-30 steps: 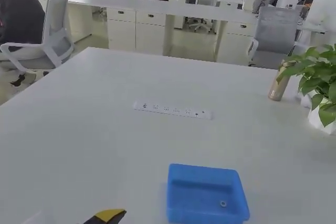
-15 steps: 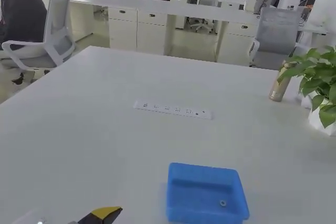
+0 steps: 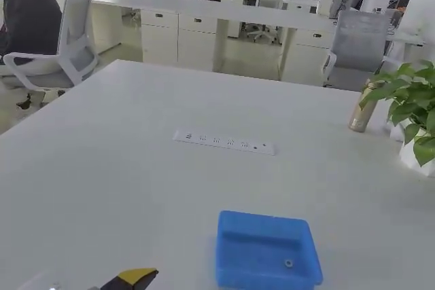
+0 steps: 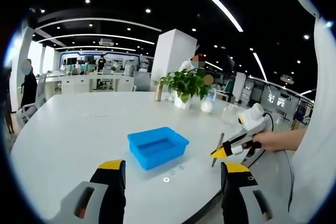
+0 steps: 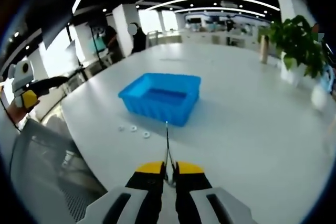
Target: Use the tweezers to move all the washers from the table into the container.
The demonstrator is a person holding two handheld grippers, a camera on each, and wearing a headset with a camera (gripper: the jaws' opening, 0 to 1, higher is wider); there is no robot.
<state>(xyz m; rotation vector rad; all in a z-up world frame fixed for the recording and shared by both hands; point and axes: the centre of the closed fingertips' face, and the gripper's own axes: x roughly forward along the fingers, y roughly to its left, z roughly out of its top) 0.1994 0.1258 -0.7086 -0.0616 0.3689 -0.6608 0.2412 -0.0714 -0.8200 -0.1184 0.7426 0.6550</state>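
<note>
The blue container (image 3: 268,249) stands on the white table (image 3: 136,168) with one washer (image 3: 289,263) inside. Three washers (image 4: 173,172) lie on the table in front of it, also seen as washers (image 5: 133,128) left of the tweezers. My left gripper (image 4: 173,167) is open, its jaws wide apart and nothing between them, aimed at the container (image 4: 157,147). My right gripper (image 5: 169,169) is shut on the thin tweezers (image 5: 167,145), whose tip points at the container (image 5: 161,97). A gripper's yellow tip (image 3: 130,278) shows at the bottom edge of the head view.
A power strip (image 3: 224,142) lies mid-table. A plant (image 3: 408,100) and a metal bottle (image 3: 360,110) stand at the right. An office chair (image 3: 68,45) is at the far left corner. The table's near edge (image 5: 100,153) is close behind the washers.
The yellow gripper tip at the bottom of the head view has slid slightly to the left. The container and its washer have not moved.
</note>
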